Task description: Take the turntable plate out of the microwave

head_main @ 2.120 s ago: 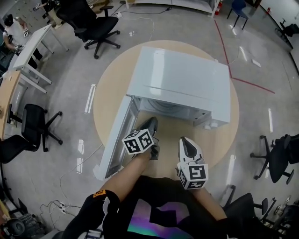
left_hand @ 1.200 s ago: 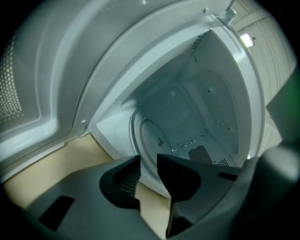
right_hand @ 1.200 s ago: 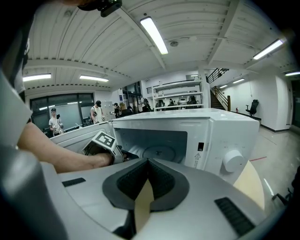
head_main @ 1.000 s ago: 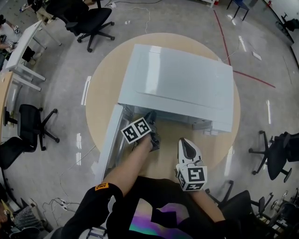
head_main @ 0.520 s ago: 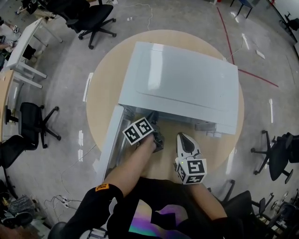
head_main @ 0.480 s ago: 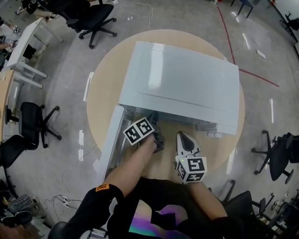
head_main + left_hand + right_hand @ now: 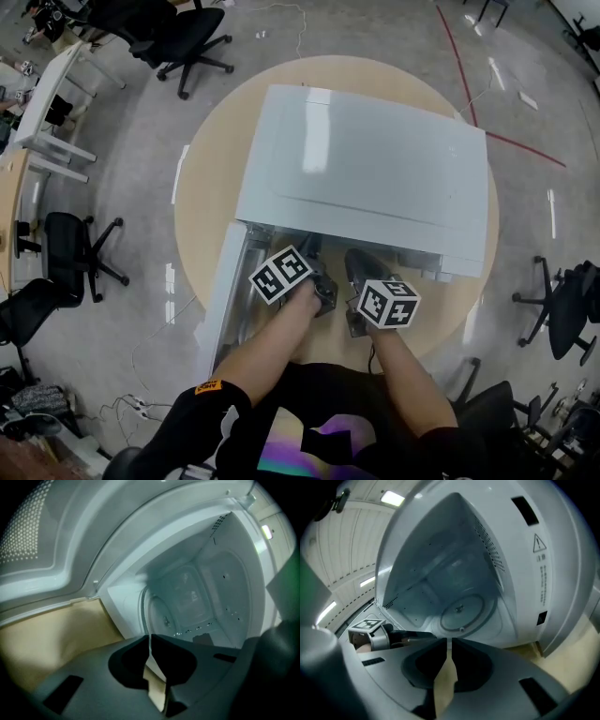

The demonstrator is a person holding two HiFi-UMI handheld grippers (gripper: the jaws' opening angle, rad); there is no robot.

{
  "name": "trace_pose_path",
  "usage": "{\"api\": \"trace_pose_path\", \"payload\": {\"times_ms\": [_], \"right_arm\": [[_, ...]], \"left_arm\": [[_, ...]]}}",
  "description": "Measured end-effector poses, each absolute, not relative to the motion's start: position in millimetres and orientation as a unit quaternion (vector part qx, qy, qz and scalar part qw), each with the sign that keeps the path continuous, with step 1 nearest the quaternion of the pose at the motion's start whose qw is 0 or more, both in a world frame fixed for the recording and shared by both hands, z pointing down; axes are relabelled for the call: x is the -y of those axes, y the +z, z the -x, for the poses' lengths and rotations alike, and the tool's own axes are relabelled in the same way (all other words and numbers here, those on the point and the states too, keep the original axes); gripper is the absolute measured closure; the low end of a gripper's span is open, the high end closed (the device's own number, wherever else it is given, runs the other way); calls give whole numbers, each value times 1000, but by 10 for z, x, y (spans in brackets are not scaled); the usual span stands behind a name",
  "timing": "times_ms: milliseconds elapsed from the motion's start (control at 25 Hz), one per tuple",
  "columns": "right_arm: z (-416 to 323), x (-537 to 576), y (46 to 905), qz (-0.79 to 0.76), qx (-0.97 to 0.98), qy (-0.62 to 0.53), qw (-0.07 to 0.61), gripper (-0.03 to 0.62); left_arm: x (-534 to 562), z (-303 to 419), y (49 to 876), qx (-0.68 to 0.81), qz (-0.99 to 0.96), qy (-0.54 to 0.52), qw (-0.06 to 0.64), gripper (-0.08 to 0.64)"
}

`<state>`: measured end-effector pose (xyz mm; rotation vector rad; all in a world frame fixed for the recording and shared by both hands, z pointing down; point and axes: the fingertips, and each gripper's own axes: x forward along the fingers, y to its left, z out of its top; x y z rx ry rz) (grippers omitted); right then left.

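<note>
Head view looks down on a white box-shaped microwave [image 7: 366,169] standing on a round beige wooden table [image 7: 211,159], with its white door [image 7: 223,291] swung open to the left. Both grippers reach into the opening on the near side, the left gripper [image 7: 314,261] just beside the right gripper [image 7: 361,269]. The round clear glass turntable plate [image 7: 461,609] lies flat on the floor of the cavity. In the left gripper view the jaws have just been closing and now stand almost pressed together, right at the plate's near rim. They seem to pinch that rim, though the clear glass is hard to make out there. The right gripper's jaws are pressed together with nothing between them, near the plate's near edge but apart from it. A black office chair [image 7: 187,37] stands on the grey floor at the far left.
</note>
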<state>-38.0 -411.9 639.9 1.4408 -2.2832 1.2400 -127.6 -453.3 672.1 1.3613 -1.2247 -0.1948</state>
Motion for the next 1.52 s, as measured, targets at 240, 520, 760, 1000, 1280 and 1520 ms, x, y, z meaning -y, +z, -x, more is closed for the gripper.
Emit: {"api": "trace_pose_path", "payload": {"times_ms": [240, 520, 760, 1000, 1280, 1520], "right_arm": [[470, 4224, 6562, -456, 745, 485, 32, 508], [480, 4298, 6704, -449, 709, 543, -25, 495], [493, 4416, 6693, -437, 681, 582, -85, 495], [509, 4423, 6678, -441, 674, 583, -105, 495], [541, 4431, 6626, -438, 686, 572, -104, 497], [511, 4453, 6570, -440, 690, 565, -107, 497]], "left_arm": [[4547, 1276, 6682, 528, -591, -92, 603, 499], [4578, 1285, 6635, 527, -596, -91, 599, 502], [4644, 1197, 6518, 512, -618, -103, 587, 514], [4789, 1102, 6225, 495, -644, -120, 572, 514], [4538, 1180, 6447, 491, -617, -110, 605, 486], [4570, 1246, 6508, 488, -613, -121, 610, 393]]}}
